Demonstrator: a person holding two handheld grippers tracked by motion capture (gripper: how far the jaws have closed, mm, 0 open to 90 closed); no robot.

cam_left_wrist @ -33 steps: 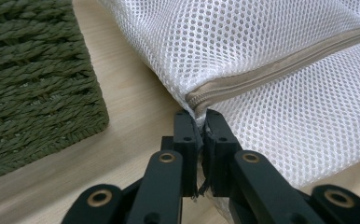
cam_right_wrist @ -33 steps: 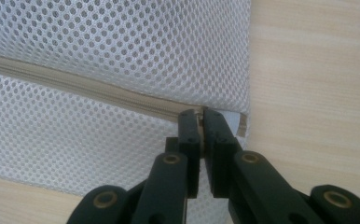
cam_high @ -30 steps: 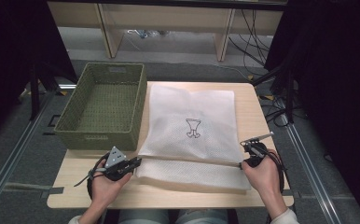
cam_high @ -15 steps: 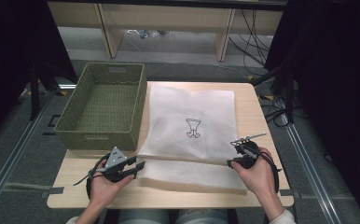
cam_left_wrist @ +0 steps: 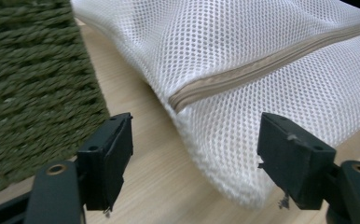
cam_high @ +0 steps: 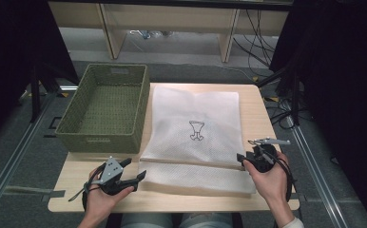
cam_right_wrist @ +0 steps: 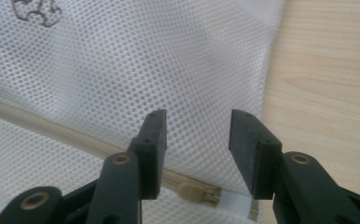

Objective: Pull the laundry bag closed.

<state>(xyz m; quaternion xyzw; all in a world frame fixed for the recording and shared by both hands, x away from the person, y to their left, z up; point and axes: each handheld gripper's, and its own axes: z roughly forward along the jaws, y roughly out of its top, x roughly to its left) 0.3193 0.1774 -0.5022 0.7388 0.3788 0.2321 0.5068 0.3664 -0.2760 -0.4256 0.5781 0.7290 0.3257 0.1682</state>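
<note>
A white mesh laundry bag (cam_high: 196,109) with a small dark logo (cam_high: 197,130) lies flat on the wooden table (cam_high: 262,118). A beige zipper (cam_left_wrist: 243,74) runs across the bag near its front edge. My left gripper (cam_high: 135,169) is open at the bag's front left corner. In the left gripper view that gripper (cam_left_wrist: 199,140) has its jaws spread wide with the bag's corner (cam_left_wrist: 215,154) between them, not touching. My right gripper (cam_high: 243,159) is open at the bag's right edge. Its jaws (cam_right_wrist: 197,126) hover over the mesh, just above the zipper pull (cam_right_wrist: 192,191).
A green woven basket (cam_high: 98,140) stands to the left of the bag, with nothing in it. Its wall (cam_left_wrist: 29,84) is close beside my left gripper. Bare table (cam_right_wrist: 327,70) lies to the right of the bag. Cables and shelf legs are beyond the far edge.
My right gripper has moved a little left, onto the bag's right edge by the zipper end. The left gripper has hardly moved.
</note>
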